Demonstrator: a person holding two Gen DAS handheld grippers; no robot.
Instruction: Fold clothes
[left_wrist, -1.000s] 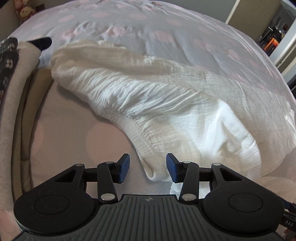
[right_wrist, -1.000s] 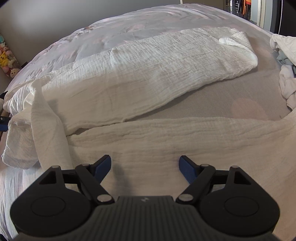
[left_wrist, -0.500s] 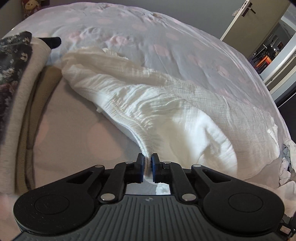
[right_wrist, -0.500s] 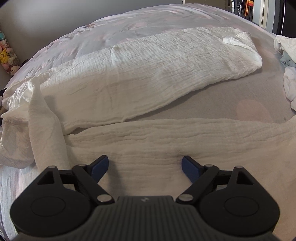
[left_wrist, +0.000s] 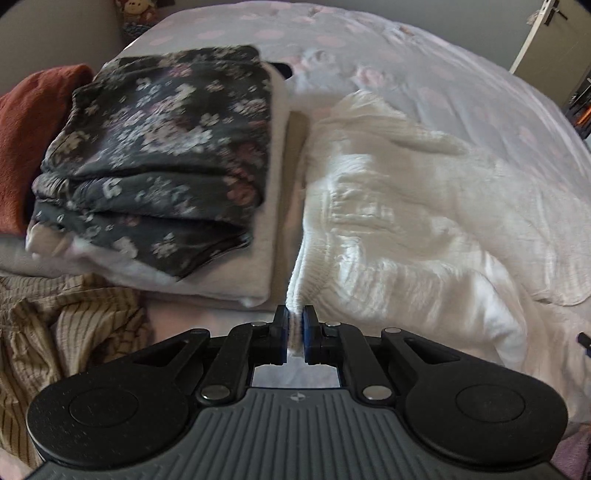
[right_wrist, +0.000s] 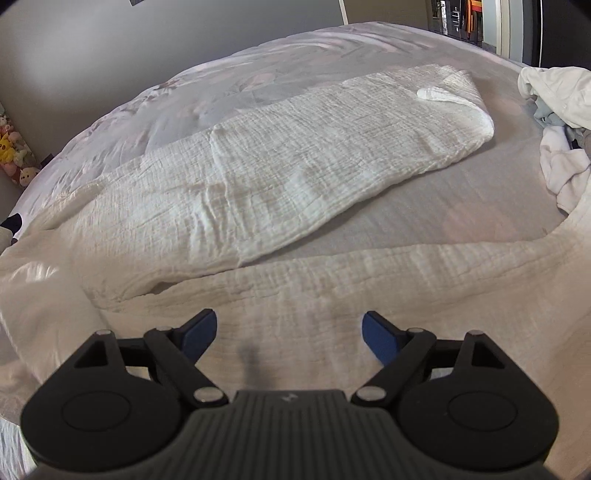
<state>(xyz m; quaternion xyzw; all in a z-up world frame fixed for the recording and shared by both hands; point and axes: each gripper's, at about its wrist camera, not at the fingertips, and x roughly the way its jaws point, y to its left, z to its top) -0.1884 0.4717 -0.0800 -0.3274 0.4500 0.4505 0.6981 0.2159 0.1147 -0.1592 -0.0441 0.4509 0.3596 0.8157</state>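
Note:
A pair of white crinkled trousers (left_wrist: 399, 221) lies spread on the bed. My left gripper (left_wrist: 294, 325) is shut on their gathered waistband edge and holds it lifted, so the cloth rises in a taut ridge to the pads. In the right wrist view both legs of the white trousers (right_wrist: 295, 173) stretch across the bed, the far one flat toward the right, the near one running under my right gripper (right_wrist: 289, 332). That gripper stands open just above the near leg, with nothing pressed between its blue pads (right_wrist: 199, 328).
A stack of folded clothes, topped by a dark floral piece (left_wrist: 162, 158), sits left of the trousers, with a rust-red cloth (left_wrist: 26, 125) behind and a striped beige garment (left_wrist: 66, 328) in front. A heap of unfolded white laundry (right_wrist: 557, 110) lies at the bed's right. Plush toys (right_wrist: 14, 151) line the wall.
My left gripper closed on the waistband edge, then carried it up and to the left, bringing the folded stack into view. The right gripper stayed open over the near leg.

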